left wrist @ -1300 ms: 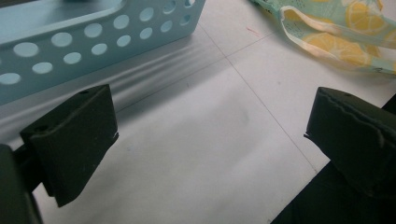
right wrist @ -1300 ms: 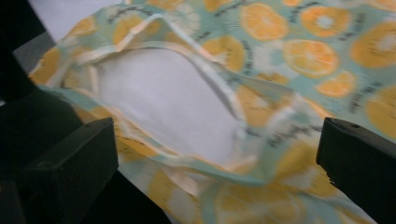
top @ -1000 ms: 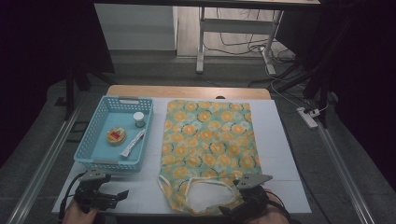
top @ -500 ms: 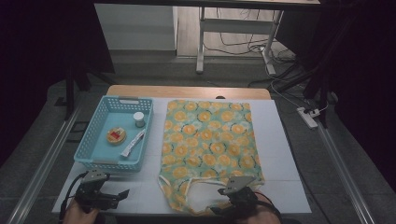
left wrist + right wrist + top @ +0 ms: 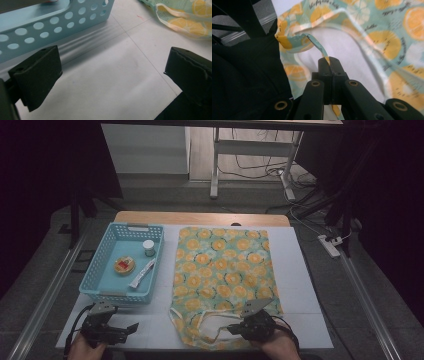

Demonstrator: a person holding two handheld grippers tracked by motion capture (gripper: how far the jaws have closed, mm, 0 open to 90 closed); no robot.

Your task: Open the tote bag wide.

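A cloth with an orange-slice print (image 5: 222,270) lies flat on the white table, its straps looped at the near edge. My right gripper (image 5: 231,329) sits over that near edge. Its jaws have just been closing, and in the right gripper view my right gripper (image 5: 329,61) is shut on a thin strap (image 5: 314,41) that rises out from between the pads. My left gripper (image 5: 131,330) rests at the near left of the table. In the left gripper view my left gripper (image 5: 112,65) stands open over bare table, with nothing between the jaws.
A light blue perforated basket (image 5: 100,285) stands left of the cloth, just beyond my left gripper; its wall (image 5: 37,27) is close. It holds a small white jar (image 5: 148,247), a round orange tin (image 5: 124,265) and a white tube (image 5: 142,273).
My right gripper shifted a little left and toward the near edge, and its jaws went from wide open to shut on the cloth's strap. The left gripper stayed still.
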